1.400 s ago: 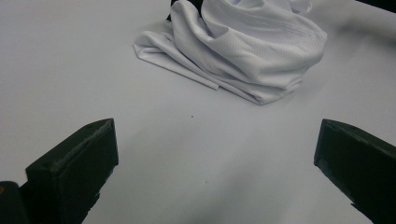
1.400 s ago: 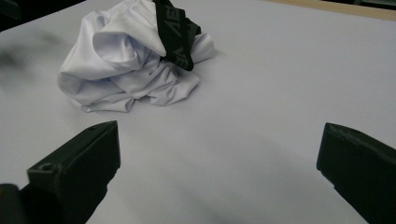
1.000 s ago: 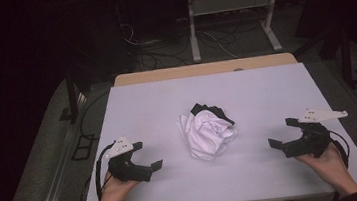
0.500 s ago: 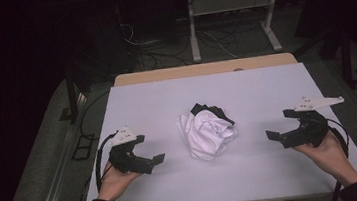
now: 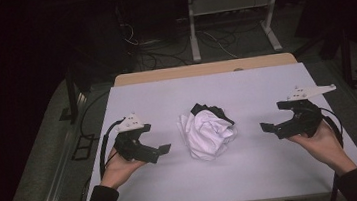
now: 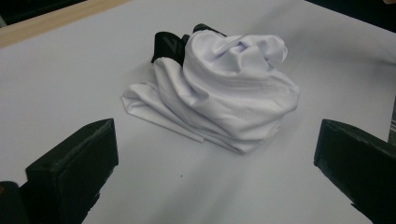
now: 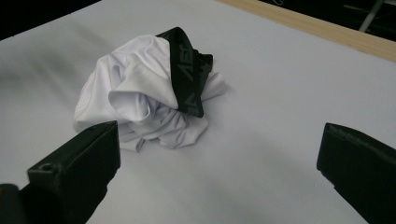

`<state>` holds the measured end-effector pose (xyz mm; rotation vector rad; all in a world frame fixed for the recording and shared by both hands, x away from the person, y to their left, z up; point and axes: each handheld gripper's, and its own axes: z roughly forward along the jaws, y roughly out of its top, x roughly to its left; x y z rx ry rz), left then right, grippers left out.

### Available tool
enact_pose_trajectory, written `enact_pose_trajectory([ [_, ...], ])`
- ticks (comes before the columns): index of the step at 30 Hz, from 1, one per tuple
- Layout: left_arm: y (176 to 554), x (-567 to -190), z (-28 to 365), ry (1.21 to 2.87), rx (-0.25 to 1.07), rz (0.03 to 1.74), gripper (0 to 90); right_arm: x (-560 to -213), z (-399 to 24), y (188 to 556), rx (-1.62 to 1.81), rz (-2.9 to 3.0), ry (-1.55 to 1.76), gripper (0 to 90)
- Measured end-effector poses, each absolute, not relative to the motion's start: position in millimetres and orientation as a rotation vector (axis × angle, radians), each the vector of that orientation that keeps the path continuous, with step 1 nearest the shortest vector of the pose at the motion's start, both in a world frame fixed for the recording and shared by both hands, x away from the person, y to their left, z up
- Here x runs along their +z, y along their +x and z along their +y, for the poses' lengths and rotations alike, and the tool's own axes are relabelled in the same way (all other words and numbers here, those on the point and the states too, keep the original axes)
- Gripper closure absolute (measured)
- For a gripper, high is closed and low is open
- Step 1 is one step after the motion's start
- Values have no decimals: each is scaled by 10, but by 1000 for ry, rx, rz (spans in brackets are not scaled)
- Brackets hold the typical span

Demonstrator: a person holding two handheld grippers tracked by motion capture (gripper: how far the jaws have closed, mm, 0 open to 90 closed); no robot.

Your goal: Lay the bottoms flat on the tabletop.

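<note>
A crumpled white garment [image 5: 206, 132] with a black waistband lies in a heap at the middle of the pale table [image 5: 245, 86]. In the left gripper view the garment [image 6: 224, 93] sits ahead between wide-apart jaws; its black band [image 6: 168, 44] peeks out at the far side. In the right gripper view the garment [image 7: 144, 98] lies ahead to the left, the black lettered band [image 7: 187, 77] draped over it. My left gripper [image 5: 158, 142] is open, a short way left of the heap. My right gripper [image 5: 274, 116] is open to its right. Neither touches the cloth.
The table's wooden far edge [image 5: 203, 69] runs behind the pale surface. Beyond it, on the dark floor, stand a white metal frame [image 5: 230, 14] and loose cables [image 5: 161, 47]. A black stand [image 5: 348, 57] is at the right of the table.
Both hands have lifted slightly and moved forward and inward toward the garment. The garment has not moved.
</note>
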<state>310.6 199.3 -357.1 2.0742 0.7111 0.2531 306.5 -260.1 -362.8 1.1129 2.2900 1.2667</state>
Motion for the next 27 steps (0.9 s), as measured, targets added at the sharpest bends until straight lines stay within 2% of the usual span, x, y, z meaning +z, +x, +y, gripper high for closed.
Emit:
enact_pose_trajectory([
  [12,3337,-3480,1838,2099,234,697,0,-3557,-2462,3204,1276,2325,1074,0],
  [27,3567,-3691,1734,2135,244,737,0,-3676,-2163,3392,1283,2393,1047,0],
])
